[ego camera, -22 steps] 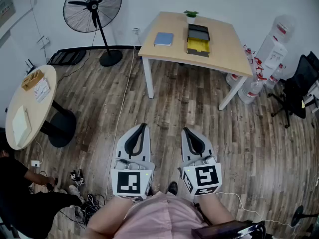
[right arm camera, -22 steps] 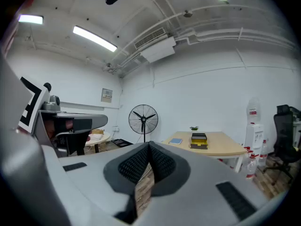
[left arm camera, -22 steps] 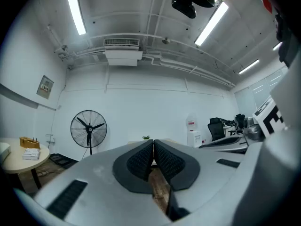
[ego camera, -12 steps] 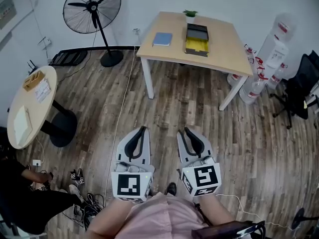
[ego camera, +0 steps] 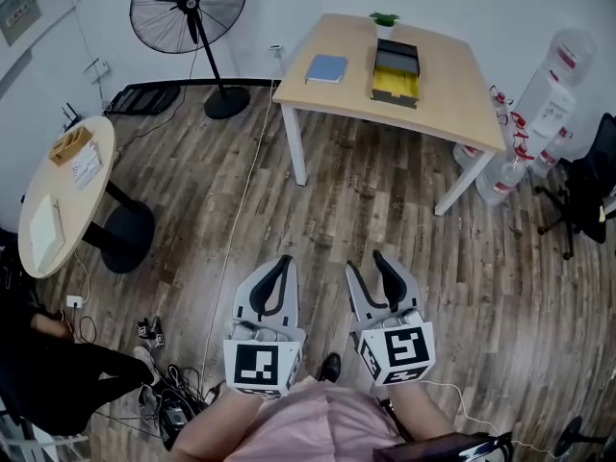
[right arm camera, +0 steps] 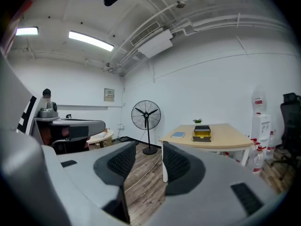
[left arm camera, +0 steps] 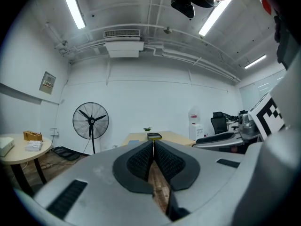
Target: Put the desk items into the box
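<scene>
A light wooden desk (ego camera: 438,89) stands far ahead across the floor. On it lie a blue notebook (ego camera: 326,68), a black box with a yellow inside (ego camera: 397,72) and a small potted plant (ego camera: 384,20). Both grippers are held low in front of the person, far short of the desk. My left gripper (ego camera: 281,262) is shut with nothing in it, its pads pressed together (left arm camera: 153,144). My right gripper (ego camera: 369,263) is open and empty; between its jaws (right arm camera: 148,149) I see wood floor. The right gripper view shows the desk (right arm camera: 221,142), box (right arm camera: 202,132) and notebook (right arm camera: 178,135).
A standing fan (ego camera: 190,10) is left of the desk. A round table (ego camera: 43,176) with papers stands at the left. Water bottles (ego camera: 544,104) and an office chair (ego camera: 589,176) are at the right. A seated person (ego camera: 43,378) and floor cables (ego camera: 168,397) are at lower left.
The right gripper's jaws have spread apart; the left stays shut. The desk sits slightly lower and to the right in the head view, as the view has shifted.
</scene>
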